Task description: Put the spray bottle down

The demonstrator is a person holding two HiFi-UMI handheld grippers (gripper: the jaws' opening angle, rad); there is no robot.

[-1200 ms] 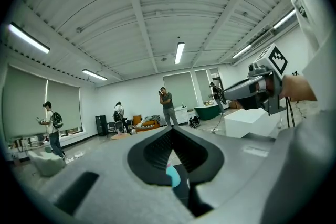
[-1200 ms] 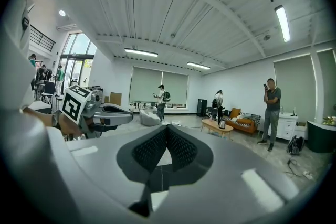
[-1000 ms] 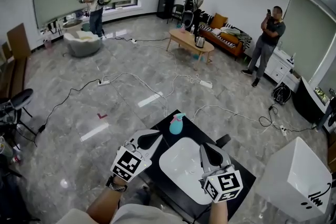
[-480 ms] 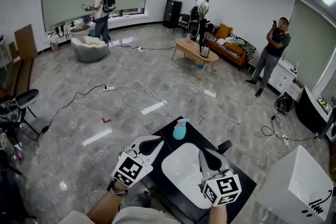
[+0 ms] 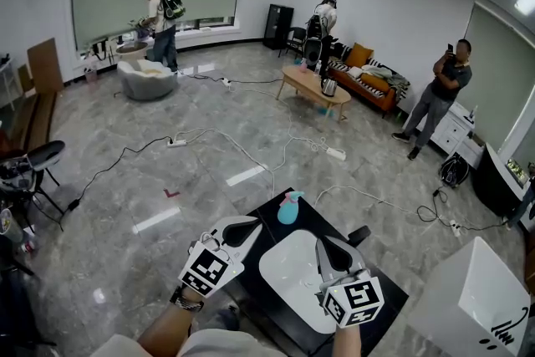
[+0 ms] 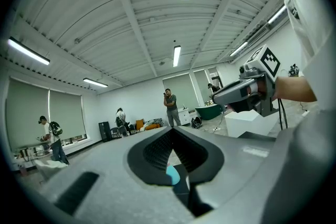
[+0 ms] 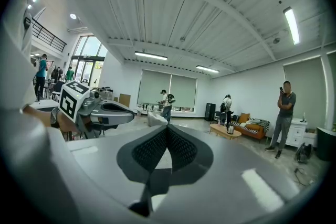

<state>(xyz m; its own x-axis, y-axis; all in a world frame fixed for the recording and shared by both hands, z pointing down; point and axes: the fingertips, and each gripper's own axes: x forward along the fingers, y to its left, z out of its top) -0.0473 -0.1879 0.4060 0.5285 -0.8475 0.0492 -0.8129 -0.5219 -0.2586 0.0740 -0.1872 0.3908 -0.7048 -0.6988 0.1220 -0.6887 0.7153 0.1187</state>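
Observation:
A teal spray bottle (image 5: 288,207) stands upright at the far corner of the black table (image 5: 380,276), free of both grippers. My left gripper (image 5: 251,223) hovers just short of it, to its left, jaws shut and empty. In the left gripper view a bit of the spray bottle (image 6: 172,176) shows low behind the closed jaws. My right gripper (image 5: 323,242) hangs over the white basin (image 5: 288,267), shut with nothing in it. Each gripper view shows the other one: the right gripper (image 6: 247,93) and the left gripper (image 7: 102,113), both pointing level.
A white box (image 5: 476,297) stands right of the table. Power cables (image 5: 217,134) run across the grey floor beyond it. Three people stand far off near a wooden coffee table (image 5: 313,86) and a sofa. A black seat (image 5: 29,159) is at the left edge.
The head view has tilted up slightly, so the table sits lower in frame. Both grippers stay shut and almost in place. The bottle has not moved.

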